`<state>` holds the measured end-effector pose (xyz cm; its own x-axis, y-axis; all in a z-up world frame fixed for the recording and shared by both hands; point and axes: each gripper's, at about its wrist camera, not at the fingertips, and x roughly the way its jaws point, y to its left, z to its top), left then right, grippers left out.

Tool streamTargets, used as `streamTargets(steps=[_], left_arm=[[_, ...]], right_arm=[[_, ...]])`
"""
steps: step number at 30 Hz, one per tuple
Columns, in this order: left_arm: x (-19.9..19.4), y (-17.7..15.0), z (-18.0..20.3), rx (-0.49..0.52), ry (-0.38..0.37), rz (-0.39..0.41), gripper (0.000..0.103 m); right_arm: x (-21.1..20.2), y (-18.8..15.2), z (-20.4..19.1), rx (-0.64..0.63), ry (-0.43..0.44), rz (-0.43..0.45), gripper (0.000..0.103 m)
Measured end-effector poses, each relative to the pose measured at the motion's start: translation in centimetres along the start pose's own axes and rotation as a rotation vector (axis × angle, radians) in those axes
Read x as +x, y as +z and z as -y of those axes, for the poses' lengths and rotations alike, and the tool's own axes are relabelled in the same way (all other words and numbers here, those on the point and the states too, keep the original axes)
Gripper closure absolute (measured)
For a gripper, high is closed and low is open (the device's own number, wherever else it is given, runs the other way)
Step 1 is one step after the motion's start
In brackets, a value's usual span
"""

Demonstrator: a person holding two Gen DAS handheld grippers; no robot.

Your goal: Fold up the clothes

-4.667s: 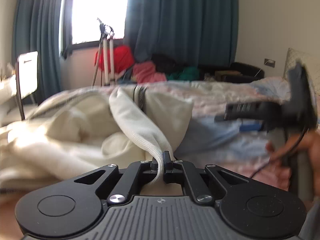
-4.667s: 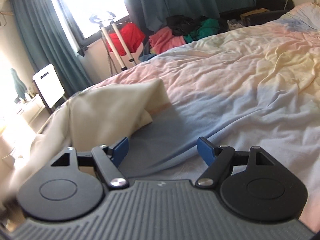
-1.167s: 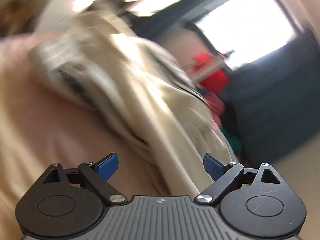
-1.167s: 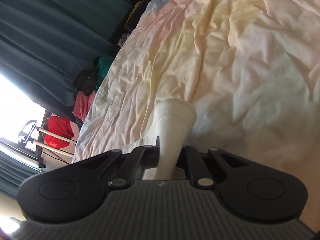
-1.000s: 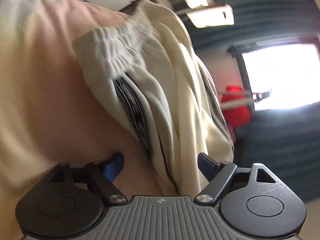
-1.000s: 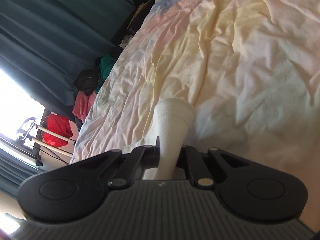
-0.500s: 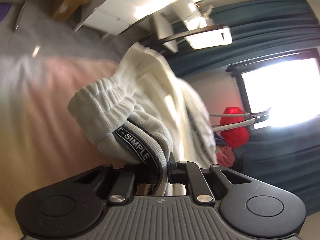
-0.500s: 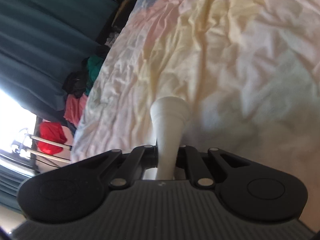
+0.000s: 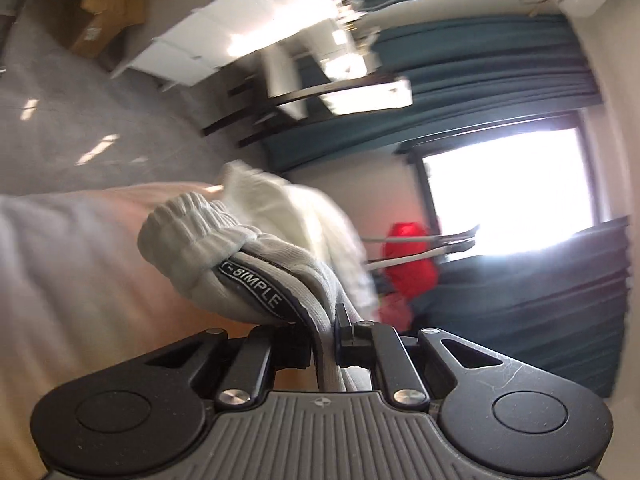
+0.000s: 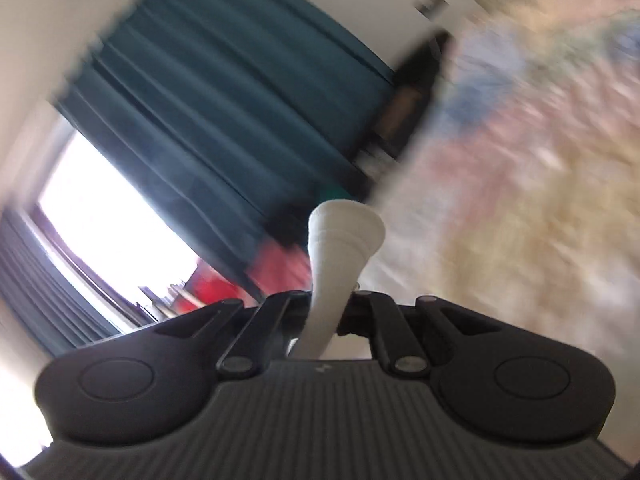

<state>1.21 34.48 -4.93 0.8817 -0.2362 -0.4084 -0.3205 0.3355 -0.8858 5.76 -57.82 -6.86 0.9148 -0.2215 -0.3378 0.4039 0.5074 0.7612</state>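
Gripping the cream garment (image 9: 256, 264) near its ribbed cuff, the left gripper (image 9: 325, 330) was clenched tight, the fabric pinched between its jaws beside a black band lettered "SIMPLE" (image 9: 256, 288). The left wrist view was rolled sideways. From left to right it showed: the pinkish bedsheet (image 9: 80, 280) lying under the cloth, grey floor (image 9: 80, 120) with a cardboard box (image 9: 106, 4) beyond, the bunched garment rising from the jaws toward mid-frame, then a red object (image 9: 410, 256) with pale tripod legs (image 9: 420, 254) across it, a bright window (image 9: 504, 188), and teal curtains (image 9: 520, 300) at far right.

The right wrist view was heavily motion-blurred and also tilted. At left, the window (image 10: 112, 236) and teal curtains (image 10: 224, 120); at centre, the right gripper (image 10: 329, 312), jaws closed on a cream fold of the same garment (image 10: 340, 248), which stood up between them in a rounded loop; at right, the pastel bedsheet (image 10: 520, 200), details smeared. Whether the cloth between the two grippers hung free or rested on the bed could not be told.
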Motion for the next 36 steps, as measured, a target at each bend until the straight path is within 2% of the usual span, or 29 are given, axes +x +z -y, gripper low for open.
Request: streamTargets(steps=[3,4,5,8,12,15,16,17,18,19,20,21,23,26,30,36], left_arm=[[0.0,-0.3,-3.0,0.026,0.159,-0.075,0.093],[0.0,-0.3,-3.9,0.04,0.21,-0.098,0.093],[-0.1,-0.4,-4.8,0.057,0.249,-0.115,0.092],[-0.3,-0.4,-4.8,0.114,0.253,-0.118,0.092],[-0.9,-1.2,-2.5,0.207,0.288,-0.109,0.087],[-1.4,-2.1,-0.2,0.311,0.336,-0.104,0.073],[-1.7,-2.4,0.6,0.352,0.35,-0.104,0.06],[-2.0,-2.8,1.4,0.392,0.363,-0.104,0.05],[-2.4,-3.1,2.1,0.425,0.375,-0.101,0.044],[-2.8,-3.5,3.0,0.463,0.391,-0.093,0.034],[-2.9,-4.1,4.0,0.514,0.404,-0.074,0.024],[-3.5,-4.8,5.0,0.571,0.409,-0.047,0.021],[-4.5,-6.3,7.0,0.681,0.415,0.005,0.017],[-4.9,-8.6,9.9,0.787,0.39,0.051,0.012],[-4.3,-12.7,14.0,0.886,0.306,0.076,0.01],[-1.4,-18.8,18.4,1.005,0.208,0.078,0.01]], right_arm=[[-0.6,-3.2,7.1,0.127,-0.159,-0.116,0.097],[-0.8,-4.1,8.9,0.166,-0.193,-0.14,0.097],[-1.0,-4.5,9.6,0.178,-0.188,-0.14,0.097],[-1.6,-5.7,11.3,0.204,-0.159,-0.133,0.097],[-0.9,-5.3,9.9,0.125,-0.21,-0.17,0.095],[-1.5,-4.7,9.1,0.099,-0.22,-0.185,0.091],[-1.6,-4.6,8.9,0.083,-0.224,-0.19,0.089],[-2.0,-4.4,8.5,0.052,-0.237,-0.193,0.077],[-2.4,-4.2,8.0,0.019,-0.251,-0.196,0.058],[-2.7,-4.1,7.4,-0.015,-0.253,-0.189,0.048],[-3.2,-4.0,6.8,-0.052,-0.249,-0.169,0.031],[-3.7,-4.0,6.2,-0.088,-0.244,-0.147,0.024],[-4.6,-3.8,4.5,-0.16,-0.234,-0.119,0.023],[-5.4,-3.9,1.1,-0.248,-0.183,-0.111,0.023],[-6.5,-5.0,-4.8,-0.359,-0.077,-0.128,0.023],[-8.4,-9.0,-13.7,-0.511,0.09,-0.162,0.024]])
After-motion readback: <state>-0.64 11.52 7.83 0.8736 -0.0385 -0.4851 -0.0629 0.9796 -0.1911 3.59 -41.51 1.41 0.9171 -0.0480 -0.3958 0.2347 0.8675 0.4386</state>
